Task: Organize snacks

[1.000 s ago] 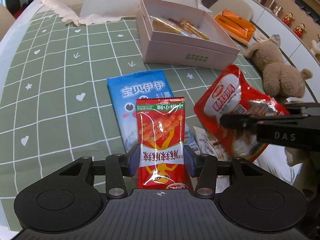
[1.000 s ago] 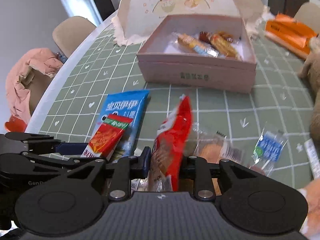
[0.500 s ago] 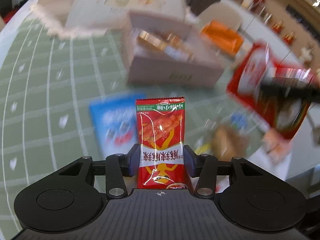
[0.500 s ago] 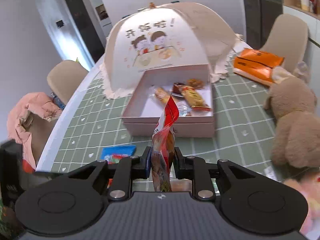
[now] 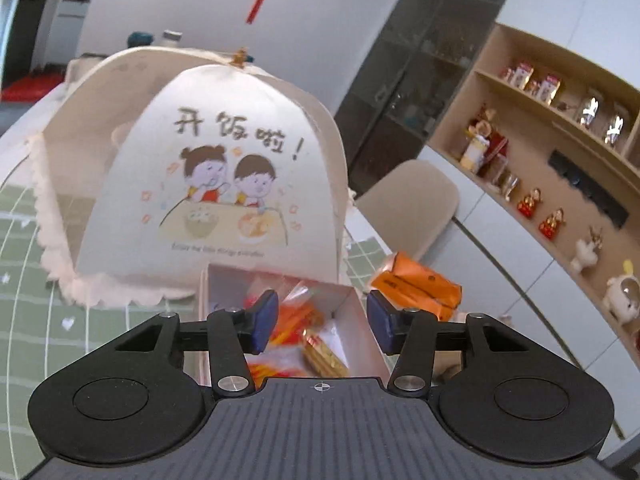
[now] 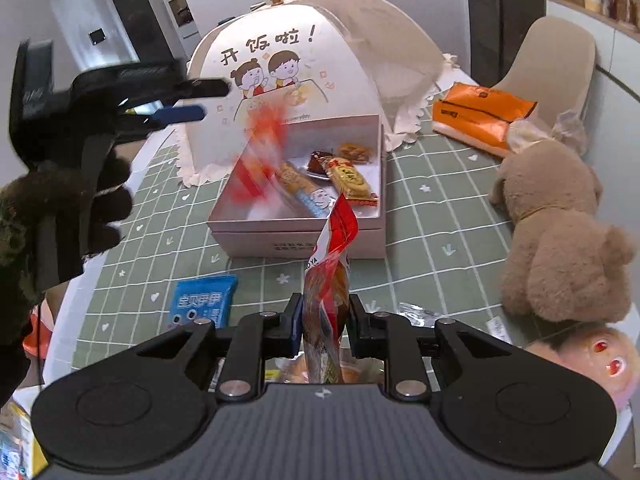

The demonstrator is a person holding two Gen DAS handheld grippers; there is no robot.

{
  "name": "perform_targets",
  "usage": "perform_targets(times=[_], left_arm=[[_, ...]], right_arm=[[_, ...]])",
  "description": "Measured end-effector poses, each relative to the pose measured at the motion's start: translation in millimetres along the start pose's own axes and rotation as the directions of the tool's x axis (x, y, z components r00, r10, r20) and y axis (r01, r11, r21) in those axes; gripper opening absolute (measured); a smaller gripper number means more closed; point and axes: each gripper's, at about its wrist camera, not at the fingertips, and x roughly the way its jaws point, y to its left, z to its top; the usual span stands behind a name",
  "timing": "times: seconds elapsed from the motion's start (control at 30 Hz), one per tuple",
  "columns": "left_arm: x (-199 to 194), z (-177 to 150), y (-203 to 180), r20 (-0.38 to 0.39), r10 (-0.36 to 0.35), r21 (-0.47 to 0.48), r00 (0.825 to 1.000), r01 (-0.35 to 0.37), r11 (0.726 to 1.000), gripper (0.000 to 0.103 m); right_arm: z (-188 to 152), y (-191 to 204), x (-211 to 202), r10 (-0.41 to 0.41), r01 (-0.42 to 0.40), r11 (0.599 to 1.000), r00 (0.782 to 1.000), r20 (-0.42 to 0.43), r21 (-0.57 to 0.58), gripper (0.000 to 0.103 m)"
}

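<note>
Two grippers up over the table. My left gripper (image 5: 322,322) had the red spicy-strip packet (image 6: 260,152) clamped a second ago; the jaws have just been opening and now stand wide with nothing between the pads. In the right wrist view that packet is a red blur in mid-air, dropping into the pink box (image 6: 298,236) at its left side. Not settled yet, can't tell how it lands. My judgement: one more snack as good as boxed, left hand free for the next pick.

My right gripper (image 6: 322,316) is clamped narrow on the red-and-white snack bag (image 6: 328,280), held edge-on and upright, near side of the box, not over it yet. Next drop by my reading.

Already in the box: a blue-and-tan biscuit pack (image 6: 306,190), a yellow-orange wrapped cake (image 6: 350,178) and a couple of smaller dark pieces behind. Front middle of the box floor looks bare, room for the bag there.

Blue snack pouch (image 6: 202,302) lies on the green checked tablecloth (image 6: 432,216), near side of the box, left of my right gripper. Food cover (image 6: 296,60) touches the box's far wall, so no approach from behind. Teddy bear (image 6: 556,232) sits right of the box with a gap between. The near wall is what the bag has to clear.
</note>
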Motion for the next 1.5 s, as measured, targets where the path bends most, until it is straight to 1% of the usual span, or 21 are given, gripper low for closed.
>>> perform_targets(times=[0.1, 0.2, 0.3, 0.37, 0.43, 0.47, 0.5, 0.53, 0.57, 0.6, 0.63, 0.7, 0.8, 0.9, 1.03, 1.13, 1.23, 1.27, 1.33, 1.4, 1.5], left_arm=[[-14, -26, 19, -0.07, 0.034, -0.009, 0.997, -0.035, 0.999, 0.054], [-32, -62, 42, -0.15, 0.083, -0.017, 0.985, -0.087, 0.996, 0.054], [-43, -88, 62, -0.202, 0.124, -0.09, 0.972, -0.144, 0.985, 0.054], [-49, -100, 70, -0.229, 0.114, -0.137, 0.967, -0.148, 0.979, 0.054], [-57, -108, 73, -0.244, 0.121, -0.142, 0.962, -0.159, 0.977, 0.054], [-60, -111, 74, -0.251, 0.13, -0.139, 0.959, -0.168, 0.976, 0.054], [-65, -111, 75, -0.258, 0.142, -0.136, 0.956, -0.181, 0.974, 0.054], [-69, -112, 76, -0.262, 0.158, -0.133, 0.952, -0.198, 0.971, 0.054], [-75, -112, 79, -0.266, 0.18, -0.128, 0.947, -0.22, 0.967, 0.054], [-80, -113, 83, -0.271, 0.206, -0.12, 0.94, -0.245, 0.962, 0.054], [-83, -116, 86, -0.275, 0.223, -0.115, 0.935, -0.263, 0.958, 0.054], [-89, -122, 93, -0.283, 0.247, -0.124, 0.927, -0.291, 0.949, 0.054], [-91, -132, 102, -0.302, 0.254, -0.155, 0.919, -0.31, 0.938, 0.054], [-86, -140, 102, -0.323, 0.242, -0.151, 0.915, -0.302, 0.941, 0.054], [-74, -145, 94, -0.353, 0.211, -0.138, 0.912, -0.273, 0.952, 0.054], [-67, -145, 81, -0.35, 0.212, -0.099, 0.912, -0.261, 0.96, 0.054], [-59, -145, 69, -0.358, 0.224, -0.051, 0.906, -0.259, 0.965, 0.054], [-57, -145, 66, -0.359, 0.233, -0.033, 0.904, -0.262, 0.964, 0.054], [-54, -145, 61, -0.363, 0.258, 0.007, 0.895, -0.274, 0.962, 0.054], [-54, -147, 60, -0.369, 0.264, 0.015, 0.891, -0.279, 0.96, 0.054], [-55, -150, 62, -0.378, 0.266, 0.009, 0.887, -0.284, 0.959, 0.054]], right_arm=[[1, -13, 4, -0.008, 0.009, 0.999, 1.0, -0.023, 0.035, 0.021], [10, -19, 10, 0.013, -0.012, 0.997, 1.0, -0.005, 0.081, 0.021], [31, -11, 16, 0.103, -0.109, 0.989, 0.993, 0.065, 0.096, 0.021], [53, 2, 24, 0.148, -0.16, 0.984, 0.98, 0.134, 0.084, 0.021], [81, 15, 36, 0.167, -0.188, 0.98, 0.958, 0.231, 0.07, 0.023], [93, 19, 44, 0.171, -0.196, 0.978, 0.946, 0.277, 0.065, 0.027], [105, 24, 54, 0.155, -0.179, 0.983, 0.941, 0.301, 0.052, 0.048], [118, 31, 71, 0.111, -0.122, 0.992, 0.954, 0.279, 0.023, 0.065], [125, 36, 84, 0.055, -0.058, 0.998, 0.966, 0.252, 0.004, 0.065], [127, 39, 93, 0.021, -0.02, 1.0, 0.972, 0.235, -0.005, 0.065], [125, 38, 102, 0.013, -0.011, 1.0, 0.979, 0.205, -0.011, 0.065], [114, 31, 107, 0.03, -0.032, 0.999, 0.987, 0.155, 0.006, 0.065], [89, 22, 108, 0.007, -0.009, 1.0, 0.995, 0.1, 0.017, 0.065], [62, 19, 105, -0.01, 0.011, 1.0, 0.999, 0.041, -0.013, 0.065], [28, 19, 99, 0.002, -0.005, 0.998, 0.999, -0.048, -0.056, 0.065], [7, 27, 100, 0.072, -0.079, 0.996, 0.989, -0.129, -0.052, 0.065], [-11, 46, 100, 0.108, -0.124, 0.988, 0.982, -0.158, -0.097, 0.065], [-16, 52, 103, 0.109, -0.129, 0.984, 0.98, -0.166, -0.119, 0.063], [-30, 72, 110, 0.087, -0.123, 0.972, 0.979, -0.183, -0.199, 0.046], [-39, 86, 116, 0.08, -0.13, 0.96, 0.976, -0.202, -0.25, 0.043], [-52, 102, 119, 0.085, -0.147, 0.944, 0.973, -0.215, -0.295, 0.043]])
